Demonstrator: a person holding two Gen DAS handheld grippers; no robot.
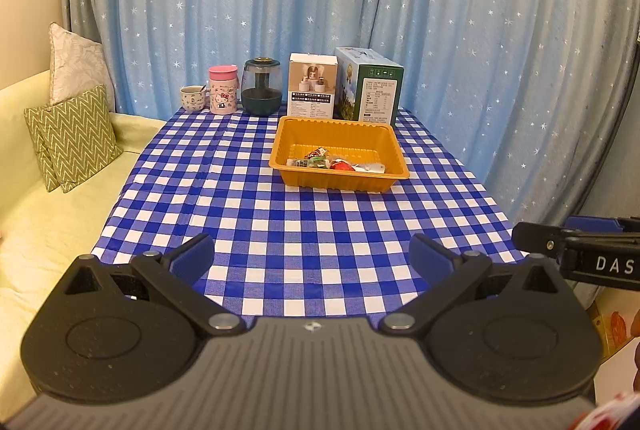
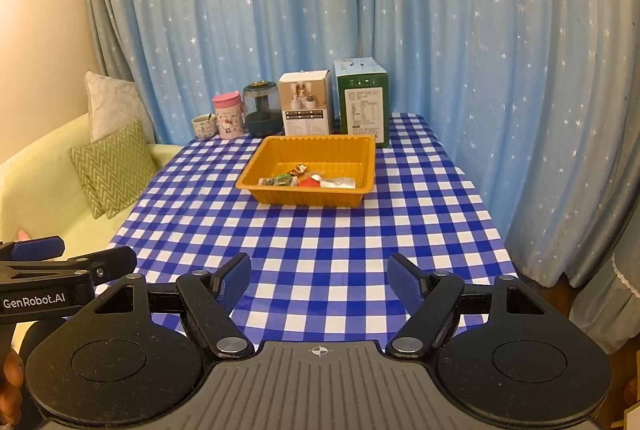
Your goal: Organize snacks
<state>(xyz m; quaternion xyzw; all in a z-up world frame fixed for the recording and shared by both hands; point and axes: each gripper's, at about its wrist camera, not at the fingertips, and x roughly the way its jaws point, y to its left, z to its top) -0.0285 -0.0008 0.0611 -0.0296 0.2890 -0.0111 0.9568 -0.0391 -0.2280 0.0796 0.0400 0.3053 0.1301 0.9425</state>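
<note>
An orange plastic tray [image 1: 298, 134] stands at the far middle of the blue checked table [image 1: 280, 230]. Several wrapped snacks [image 1: 320, 162] lie along its near inner side. The tray also shows in the right wrist view [image 2: 260, 166], with the snacks [image 2: 304, 180] inside. My left gripper [image 1: 312, 256] is open and empty, held over the near table edge, far short of the tray. My right gripper [image 2: 318, 278] is open and empty, also over the near edge. Each gripper shows at the other view's side edge.
Along the far table edge stand a small cup [image 1: 192, 99], a pink Hello Kitty canister [image 1: 223, 90], a dark green jar [image 1: 261, 88], a white box [image 1: 312, 86] and a green box [image 1: 370, 90]. A yellow sofa with cushions [image 1: 76, 138] is left. Blue curtains hang behind.
</note>
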